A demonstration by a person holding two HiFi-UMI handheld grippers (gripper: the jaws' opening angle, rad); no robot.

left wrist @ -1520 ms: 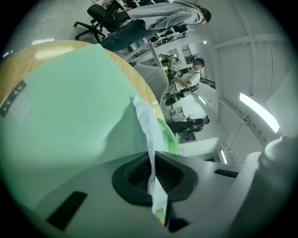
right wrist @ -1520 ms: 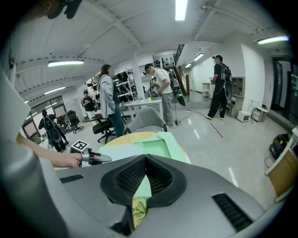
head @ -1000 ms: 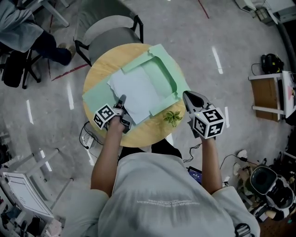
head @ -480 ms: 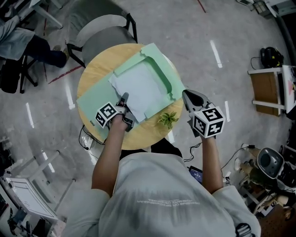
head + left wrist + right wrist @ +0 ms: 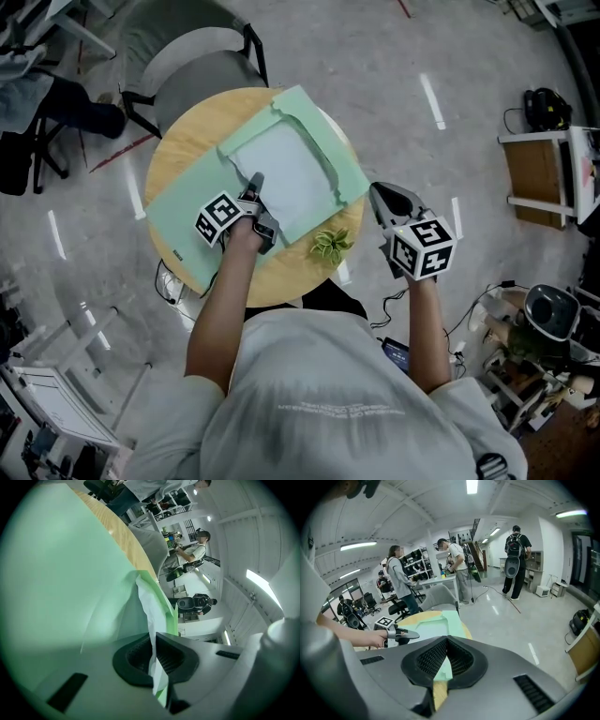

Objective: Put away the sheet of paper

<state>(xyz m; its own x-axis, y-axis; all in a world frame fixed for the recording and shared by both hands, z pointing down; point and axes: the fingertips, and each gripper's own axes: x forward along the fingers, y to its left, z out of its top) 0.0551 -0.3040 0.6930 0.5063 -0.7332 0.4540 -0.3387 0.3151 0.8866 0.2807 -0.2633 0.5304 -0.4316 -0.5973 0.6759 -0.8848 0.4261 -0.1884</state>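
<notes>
A white sheet of paper (image 5: 286,173) lies on the right half of an open pale-green folder (image 5: 187,225) on a round wooden table (image 5: 187,141). My left gripper (image 5: 255,183) is at the sheet's near left edge, shut on it. In the left gripper view the paper (image 5: 149,616) runs straight between the closed pads of the left gripper (image 5: 154,656), with a green folder (image 5: 61,573) edge alongside. My right gripper (image 5: 378,194) hangs off the table's right edge. In its own view the right gripper (image 5: 446,641) is shut and holds nothing.
A small green plant sprig (image 5: 327,246) lies at the table's near edge, between the two grippers. A grey chair (image 5: 192,56) stands behind the table. A wooden stand (image 5: 539,173) is at the far right. Several people stand in the room (image 5: 457,566).
My left gripper has moved away from me with the paper, sliding the sheet further onto the folder's right half. The right gripper has stayed in place.
</notes>
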